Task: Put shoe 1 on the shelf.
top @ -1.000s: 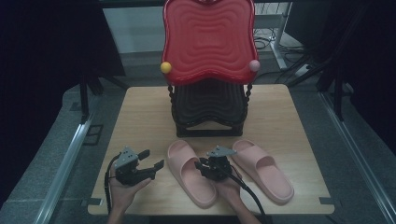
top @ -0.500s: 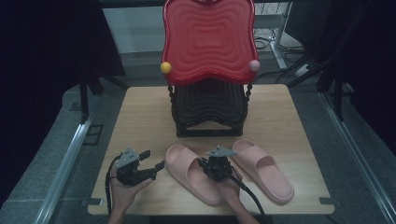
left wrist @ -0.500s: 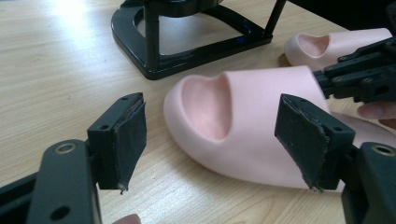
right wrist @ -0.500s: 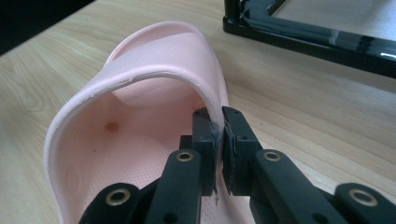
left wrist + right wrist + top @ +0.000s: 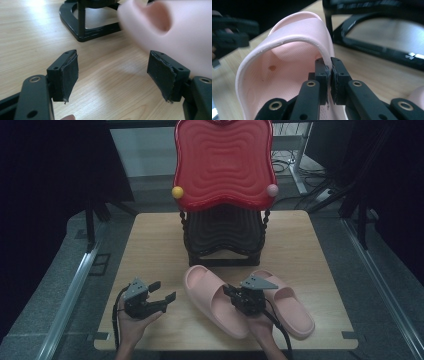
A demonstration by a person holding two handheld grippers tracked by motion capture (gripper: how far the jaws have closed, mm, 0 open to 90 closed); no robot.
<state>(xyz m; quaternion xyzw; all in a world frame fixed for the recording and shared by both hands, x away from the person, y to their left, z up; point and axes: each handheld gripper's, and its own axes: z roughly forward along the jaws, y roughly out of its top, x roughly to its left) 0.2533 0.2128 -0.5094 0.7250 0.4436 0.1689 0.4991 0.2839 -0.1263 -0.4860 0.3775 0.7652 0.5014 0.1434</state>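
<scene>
Two pink slippers lie side by side at the table's near edge. My right gripper (image 5: 231, 293) (image 5: 329, 72) is shut on the strap edge of the left slipper (image 5: 210, 295) (image 5: 294, 32); its jaws have just been closing, with the thin strap pinched between the pads. The right slipper (image 5: 292, 312) rests flat just right of that hand. To the left, my left gripper (image 5: 163, 291) (image 5: 113, 75) hovers low over bare wood, open with nothing between its pads. The toe of the left slipper (image 5: 180, 32) is blurred at the upper right of the left gripper view.
A black tiered rack (image 5: 222, 237) stands at the table's middle back, with a red wavy panel (image 5: 222, 165) upright on top, bearing a yellow knob (image 5: 177, 192) and a pink one (image 5: 271, 190). Its base frame (image 5: 82, 30) lies just beyond the slippers. Dark floor surrounds the wooden table (image 5: 150, 250).
The right gripper's jaws have closed onto the left slipper's strap, and the hand has risen slightly with it. The left hand has stayed where it was.
</scene>
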